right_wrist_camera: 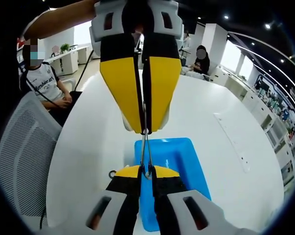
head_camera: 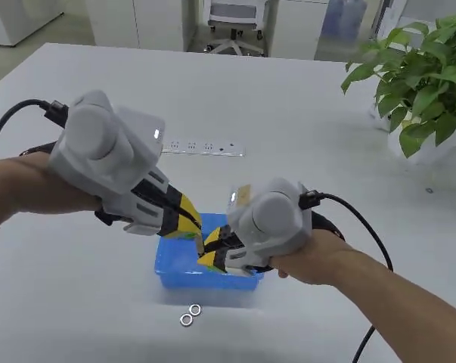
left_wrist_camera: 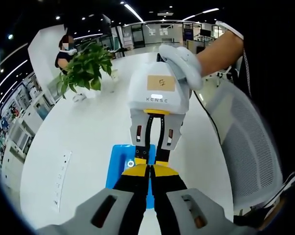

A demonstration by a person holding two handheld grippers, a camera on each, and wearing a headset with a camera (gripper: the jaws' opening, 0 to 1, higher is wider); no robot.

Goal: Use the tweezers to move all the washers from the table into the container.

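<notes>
In my head view the container [head_camera: 175, 266] sits on the table [head_camera: 303, 113] at lower centre. Two washers [head_camera: 190, 314] lie side by side on the table just below it. A power strip [head_camera: 201, 147] lies above the container at mid-frame, a plant [head_camera: 420, 83] stands at the upper right, and a chair [head_camera: 235, 19] is behind the table's far edge at top centre. The left gripper [head_camera: 193, 225] comes in from the left and the right gripper [head_camera: 206, 255] from the lower right, tips meeting over the container. In the right gripper view I see the tweezers [right_wrist_camera: 145, 147] running between both pairs of jaws.
</notes>
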